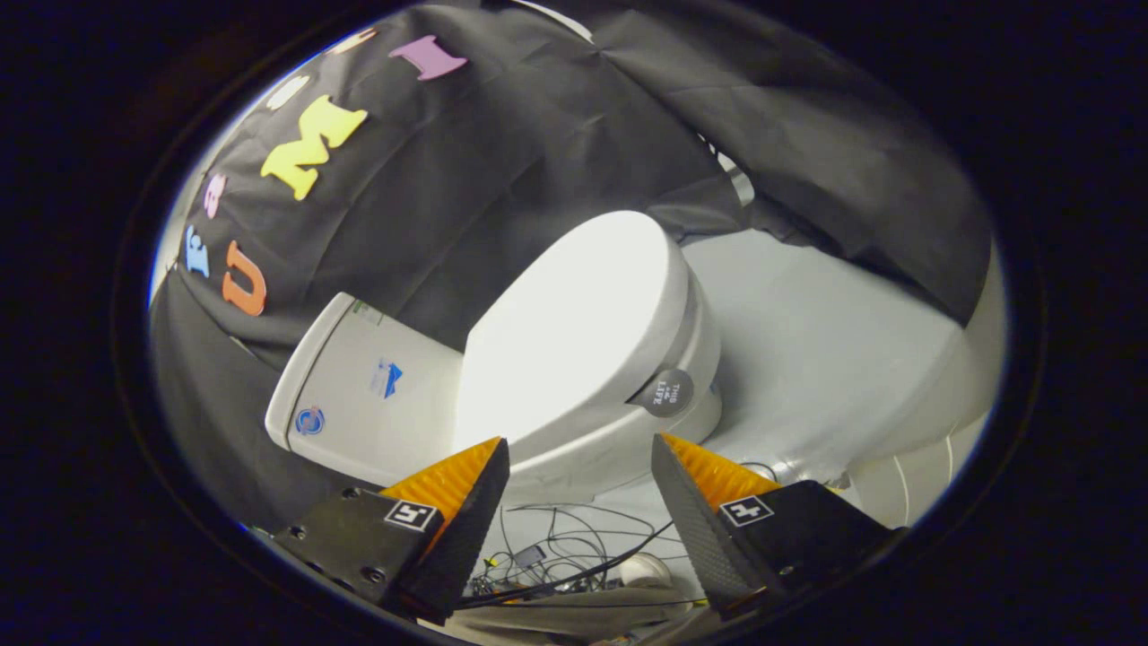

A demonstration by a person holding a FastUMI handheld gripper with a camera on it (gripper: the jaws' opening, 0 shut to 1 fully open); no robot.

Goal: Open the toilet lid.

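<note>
White toilet (574, 377): it stands tilted in the gripper view, beyond the fingers, against the black cloth wall (466, 179).
Lid (574, 314): white and smooth, lying down shut over the bowl, brightly lit; its front edge points away toward the pale floor (825, 359).
Round sticker (665, 392): grey, on the lid's side edge, just ahead of the right finger.
Tank (359, 395): white, behind the lid, beside the cloth wall; it carries a small blue mark and a round blue badge.
Gripper (580, 475): the jaws are released, spread wide apart with nothing between them.
Fingers (457, 502): black pads with orange ribbed backs, each carrying a square black-and-white marker; the tips sit near the toilet's lower rim, and whether they touch it cannot be told.
Cables (556, 561): thin dark wires tangled on the floor, seen in the gap between the fingers, below the toilet.
</note>
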